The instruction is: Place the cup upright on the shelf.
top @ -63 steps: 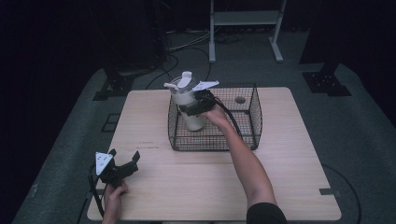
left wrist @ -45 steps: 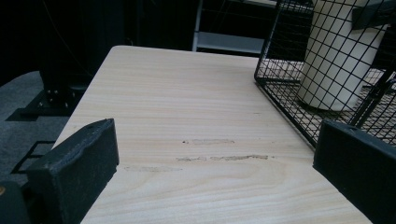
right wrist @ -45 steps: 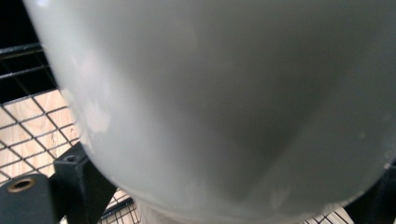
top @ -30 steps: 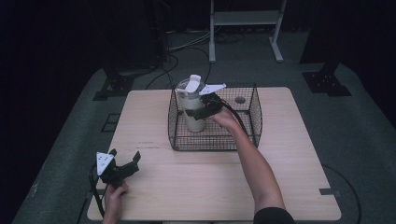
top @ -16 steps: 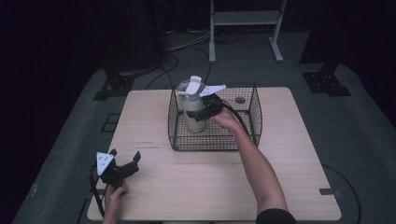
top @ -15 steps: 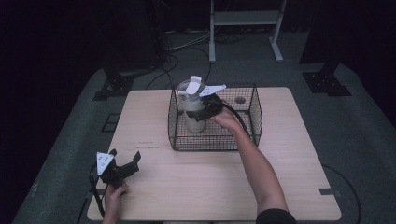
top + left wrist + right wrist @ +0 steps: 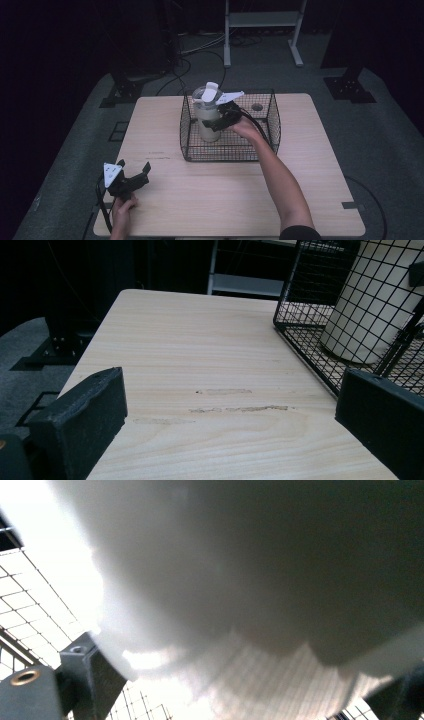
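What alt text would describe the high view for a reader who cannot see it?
The right tool grips a cream tumbler standing upright inside a black wire basket on a wooden table. The left tool rests open near the table's front left corner.

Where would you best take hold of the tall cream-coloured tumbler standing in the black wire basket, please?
Probably around the tall cream-coloured tumbler at mid-body, from its right side over the black wire basket rim, as the right tongs do now: it stands upright, its wall is round, and its lid flares wider.
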Demonstrator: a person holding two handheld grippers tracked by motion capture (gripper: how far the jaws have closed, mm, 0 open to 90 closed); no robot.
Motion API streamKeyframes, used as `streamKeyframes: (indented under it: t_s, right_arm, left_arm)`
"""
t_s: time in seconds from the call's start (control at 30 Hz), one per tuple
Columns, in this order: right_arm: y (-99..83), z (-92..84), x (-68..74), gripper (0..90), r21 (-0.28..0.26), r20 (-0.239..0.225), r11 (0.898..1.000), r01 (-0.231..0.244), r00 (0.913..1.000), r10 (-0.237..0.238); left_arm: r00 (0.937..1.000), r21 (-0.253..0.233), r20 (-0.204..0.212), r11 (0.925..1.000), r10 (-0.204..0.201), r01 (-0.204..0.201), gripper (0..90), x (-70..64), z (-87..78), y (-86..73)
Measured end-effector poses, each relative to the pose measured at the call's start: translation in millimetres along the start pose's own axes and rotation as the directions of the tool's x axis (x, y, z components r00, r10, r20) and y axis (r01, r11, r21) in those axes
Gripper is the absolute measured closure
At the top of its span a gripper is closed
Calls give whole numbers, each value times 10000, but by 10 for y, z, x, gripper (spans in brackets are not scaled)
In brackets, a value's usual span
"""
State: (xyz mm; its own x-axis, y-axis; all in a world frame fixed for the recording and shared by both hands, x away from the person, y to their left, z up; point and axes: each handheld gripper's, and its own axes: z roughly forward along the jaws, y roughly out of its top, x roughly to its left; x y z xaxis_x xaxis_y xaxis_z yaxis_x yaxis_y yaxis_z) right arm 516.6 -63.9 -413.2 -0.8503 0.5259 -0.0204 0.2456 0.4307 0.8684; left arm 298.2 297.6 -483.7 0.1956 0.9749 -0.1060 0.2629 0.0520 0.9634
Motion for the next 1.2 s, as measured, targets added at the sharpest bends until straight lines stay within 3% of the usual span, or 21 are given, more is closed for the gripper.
streamKeyframes:
  t_s: [0.53,1.03,1.2]
  right_arm:
    - [-8,-138,15,79,420,241,9991,-47,9997,37]
    - [39,-454,22,82,1159,692,9925,-383,9971,304]
    - [24,-563,11,82,1102,773,9921,-595,9957,512]
  left_arm:
    - [10000,-4,25,10000,52,-52,0,-3,-1,-1]
    - [10000,25,45,10000,88,-88,0,-13,-5,-2]
    - [9999,35,48,9999,127,-127,0,-16,-6,-3]
